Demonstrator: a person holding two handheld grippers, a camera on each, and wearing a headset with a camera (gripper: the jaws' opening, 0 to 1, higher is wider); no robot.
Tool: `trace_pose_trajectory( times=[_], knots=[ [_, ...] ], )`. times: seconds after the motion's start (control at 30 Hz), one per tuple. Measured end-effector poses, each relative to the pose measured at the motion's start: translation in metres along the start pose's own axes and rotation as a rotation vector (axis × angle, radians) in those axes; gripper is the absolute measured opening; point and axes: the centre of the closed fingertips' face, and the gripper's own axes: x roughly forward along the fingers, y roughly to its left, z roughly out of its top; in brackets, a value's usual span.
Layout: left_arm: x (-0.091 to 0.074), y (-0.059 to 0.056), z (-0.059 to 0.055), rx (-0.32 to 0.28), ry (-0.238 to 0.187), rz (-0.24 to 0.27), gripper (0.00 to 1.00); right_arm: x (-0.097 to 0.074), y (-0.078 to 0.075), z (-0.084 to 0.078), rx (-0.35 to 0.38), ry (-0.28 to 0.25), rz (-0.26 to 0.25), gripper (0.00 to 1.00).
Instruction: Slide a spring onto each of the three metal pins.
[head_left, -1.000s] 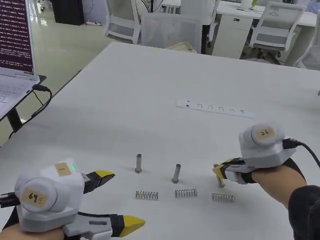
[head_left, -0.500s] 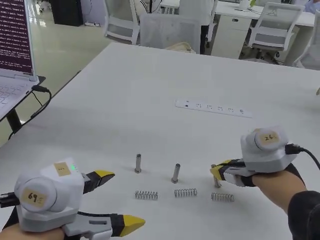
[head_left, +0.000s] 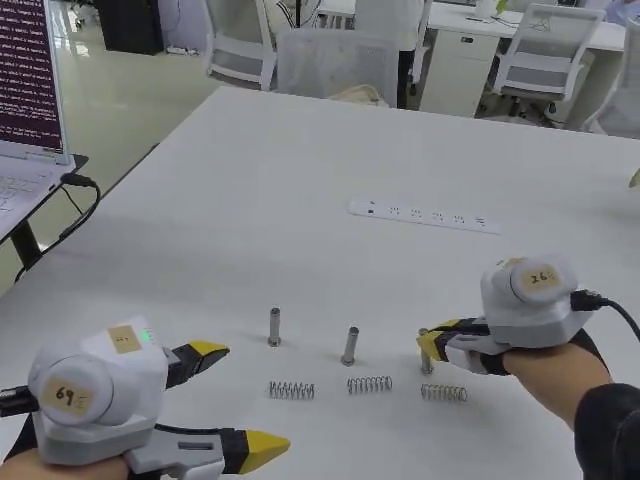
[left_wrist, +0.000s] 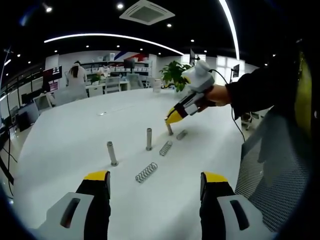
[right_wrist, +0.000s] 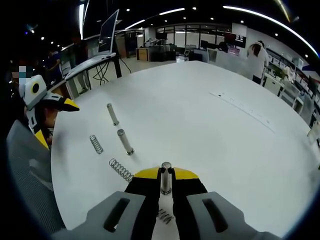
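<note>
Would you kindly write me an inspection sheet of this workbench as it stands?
Surface: white table, nothing spilled.
Job's things: left pin, middle pin and right pin upright; left spring, middle spring and right spring lying in front of them, none on a pin.
Clutter: power strip farther back.
Grippers: left gripper open, holding nothing; right gripper shut on the right pin.
Cables: laptop cable beside the table; gripper cable.
Surroundings: laptop, office chairs.
</note>
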Motion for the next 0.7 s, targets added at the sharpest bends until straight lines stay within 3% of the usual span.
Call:
trace_pose_trajectory(
  times=[0.7],
  knots=[
    [0.0,-0.0028,0.0025,0.005,-0.007,-0.011,0.69,-0.01,0.0039,-0.008,-0.038,0.002,-0.008,0.06]
  ],
)
